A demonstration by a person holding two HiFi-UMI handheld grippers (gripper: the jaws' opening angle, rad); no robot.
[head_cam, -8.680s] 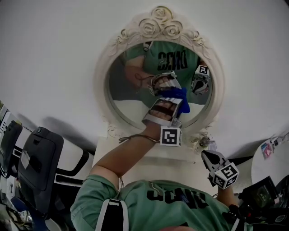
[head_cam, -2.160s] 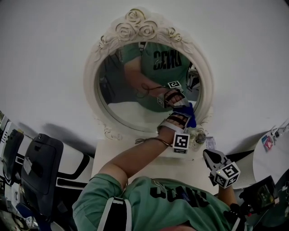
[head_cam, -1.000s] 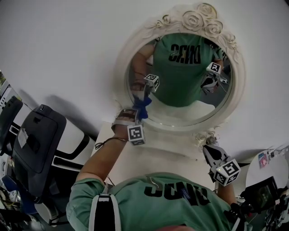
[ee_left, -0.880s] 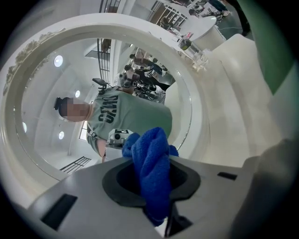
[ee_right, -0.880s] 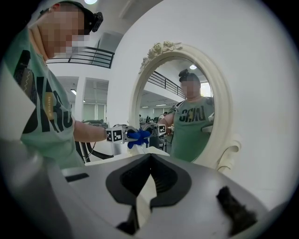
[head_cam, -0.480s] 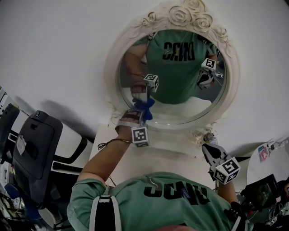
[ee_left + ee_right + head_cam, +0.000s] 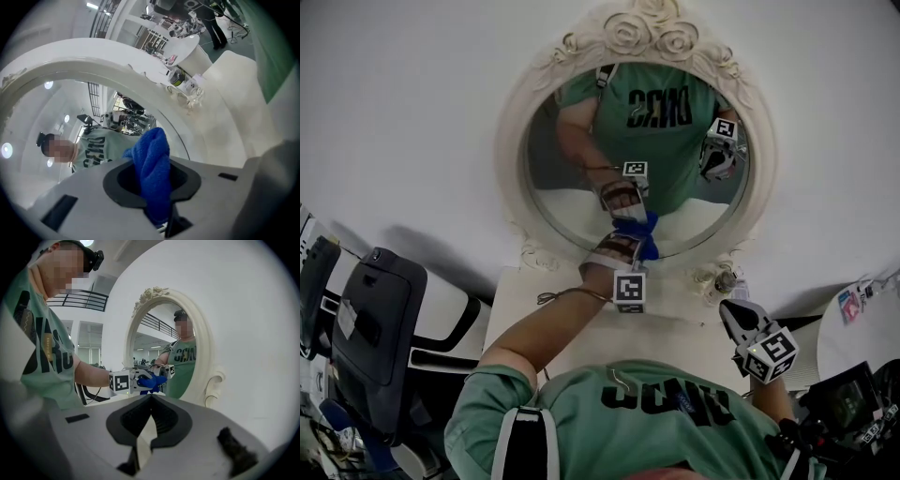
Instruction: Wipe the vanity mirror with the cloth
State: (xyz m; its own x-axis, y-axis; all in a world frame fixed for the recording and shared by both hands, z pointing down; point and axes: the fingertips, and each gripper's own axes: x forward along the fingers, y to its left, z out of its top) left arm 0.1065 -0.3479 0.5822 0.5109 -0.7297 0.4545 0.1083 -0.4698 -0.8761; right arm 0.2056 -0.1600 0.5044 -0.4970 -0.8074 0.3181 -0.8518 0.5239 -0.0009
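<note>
The left tool (image 7: 636,242) is clenched on the blue cloth (image 7: 152,161), whose bunched end juts ahead of its jaws against the lower glass of the vanity mirror (image 7: 572,178). Well to its right and lower, above the white worktop (image 7: 675,330), the right tool (image 7: 733,317) has its jaws pressed together, holding nothing.

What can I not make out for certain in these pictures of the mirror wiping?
- Contact between cloth and mirror: the left tool covers it in the head view.
- Streaks or dust on the mirror: too faint in every view.
- Small items by the mirror's foot: too small in the head view.
</note>
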